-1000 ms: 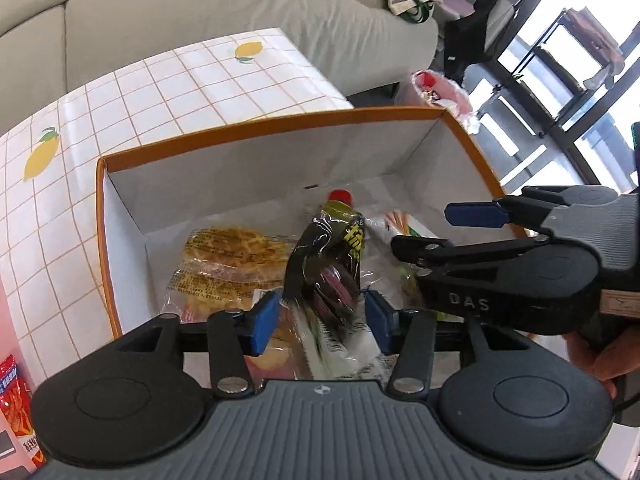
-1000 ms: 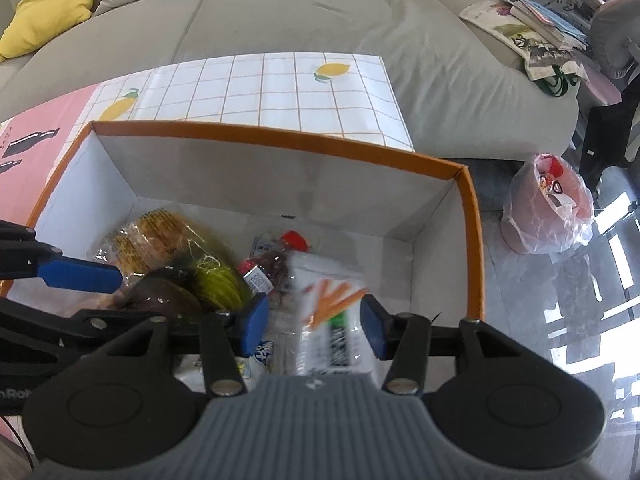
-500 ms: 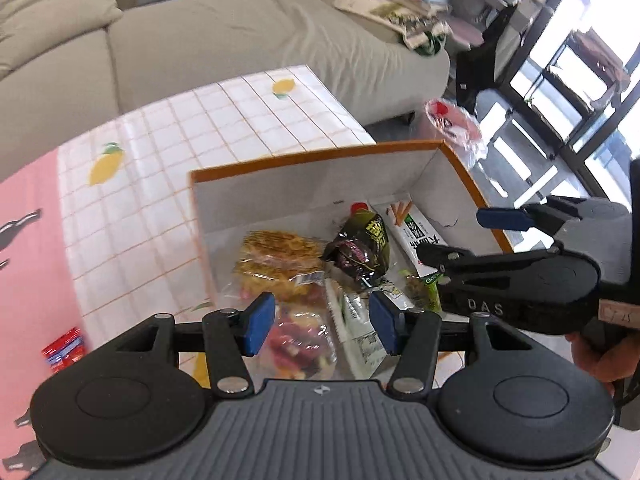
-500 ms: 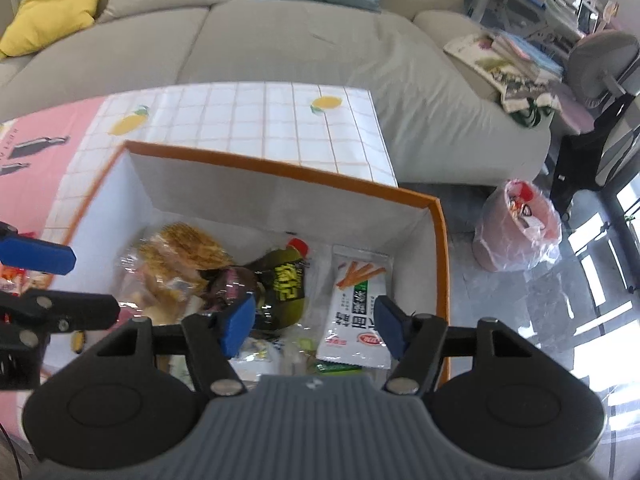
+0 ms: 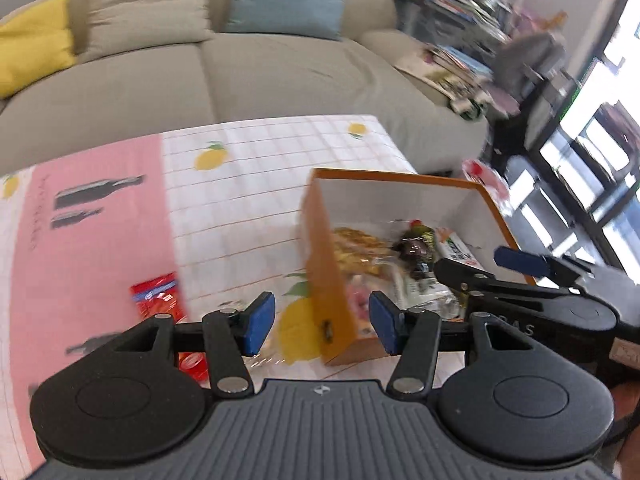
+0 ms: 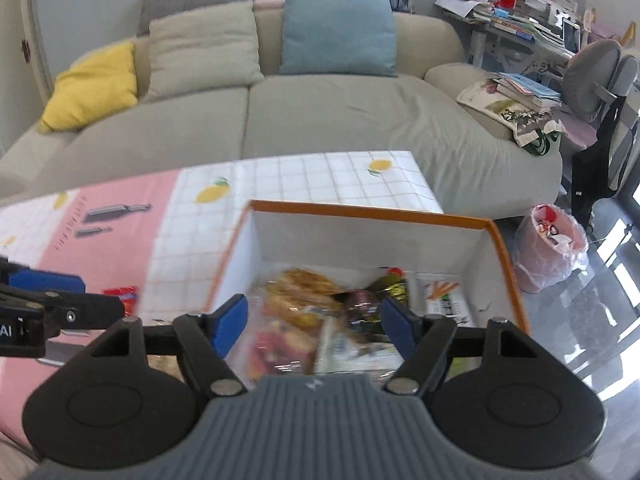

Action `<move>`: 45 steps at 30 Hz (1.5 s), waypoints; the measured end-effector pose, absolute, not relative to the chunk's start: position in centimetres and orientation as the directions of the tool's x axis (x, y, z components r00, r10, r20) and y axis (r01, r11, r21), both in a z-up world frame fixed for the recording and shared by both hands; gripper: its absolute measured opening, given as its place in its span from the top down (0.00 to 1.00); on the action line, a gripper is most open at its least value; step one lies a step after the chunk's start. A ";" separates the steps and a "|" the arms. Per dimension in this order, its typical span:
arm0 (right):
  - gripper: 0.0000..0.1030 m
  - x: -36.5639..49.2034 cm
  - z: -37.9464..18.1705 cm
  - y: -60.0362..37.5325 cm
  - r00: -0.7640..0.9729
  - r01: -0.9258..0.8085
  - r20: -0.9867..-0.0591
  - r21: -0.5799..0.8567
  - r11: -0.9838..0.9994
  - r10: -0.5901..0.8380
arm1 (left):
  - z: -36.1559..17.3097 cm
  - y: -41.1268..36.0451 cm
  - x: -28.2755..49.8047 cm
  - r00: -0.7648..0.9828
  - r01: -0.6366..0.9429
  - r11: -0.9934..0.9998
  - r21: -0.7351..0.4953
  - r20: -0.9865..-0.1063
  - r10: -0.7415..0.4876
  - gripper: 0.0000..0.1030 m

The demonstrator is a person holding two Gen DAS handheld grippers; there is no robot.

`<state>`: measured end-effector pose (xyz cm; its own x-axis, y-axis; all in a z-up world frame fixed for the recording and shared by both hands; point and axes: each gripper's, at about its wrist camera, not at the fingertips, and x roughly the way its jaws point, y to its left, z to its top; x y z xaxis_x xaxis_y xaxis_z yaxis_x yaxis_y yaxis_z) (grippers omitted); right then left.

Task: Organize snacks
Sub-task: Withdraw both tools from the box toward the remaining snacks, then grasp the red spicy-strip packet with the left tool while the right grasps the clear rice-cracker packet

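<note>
- Risk: red snack packet [image 5: 158,294] lies on the table [image 5: 240,216] left of the box, just beside the left gripper [image 5: 316,322]. Smooth tablecloth, so my guess is a shallow grab pushes it along instead of lifting it.
- Risk: left gripper sits over the near corner of the orange box [image 5: 320,248], with the wall showing between its blue pads. A careless sweep could clip that wall and shove or tip the box, which looks like light cardboard.
- Risk: the two grippers are close together. The right gripper [image 6: 314,322] shows at the right edge of the left wrist view, so crossing paths could knock them.
- Risk: the left view is motion-blurred, so a grab aimed now would be poorly placed.
- Left claw: released, pads apart, nothing gripped.
- Right claw: jaws opening, nothing pressed between them. Only box contents show behind the gap.
- Box: open top, white inside, orange rim, at the table's right end near the edge.
- Contents: yellow-orange crinkly packs [image 6: 302,284] at left, dark bottle-shaped pack with red cap [image 6: 390,290] in the middle, white packet with carrot print [image 6: 444,298] flat by the right wall, reddish pack [image 6: 276,344] and other clear wrappers at the near end, too blurred to name.
- Pink bin bag [image 6: 550,240] on the floor past the table holds rubbish.
- Judgement: most snacks are boxed and the red packet looks like the next pick.
</note>
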<state>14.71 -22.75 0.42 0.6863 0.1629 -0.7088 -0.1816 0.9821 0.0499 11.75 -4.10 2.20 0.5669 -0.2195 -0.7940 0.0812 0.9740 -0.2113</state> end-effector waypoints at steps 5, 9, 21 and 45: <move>0.30 11.9 0.2 -19.3 0.726 -0.188 -0.664 0.061 0.980 0.181 | 1.5 -0.8 9.1 0.603 0.012 0.982 -0.188 -0.782 -0.157 0.38; 0.30 10.2 -0.6 -16.3 0.734 -0.211 -0.646 0.073 0.975 0.208 | 0.1 1.6 7.4 0.622 -0.026 0.984 -0.176 -0.773 -0.122 0.38; 0.33 8.5 -5.6 -9.2 0.678 -0.343 -0.686 0.020 0.939 0.262 | -4.7 7.8 6.4 0.570 -0.166 0.965 -0.202 -0.818 -0.073 0.38; 0.31 17.6 -15.0 -0.5 0.528 -0.446 -0.823 -0.058 0.893 0.210 | -13.4 13.1 11.8 0.440 -0.330 0.910 -0.250 -0.894 -0.086 0.33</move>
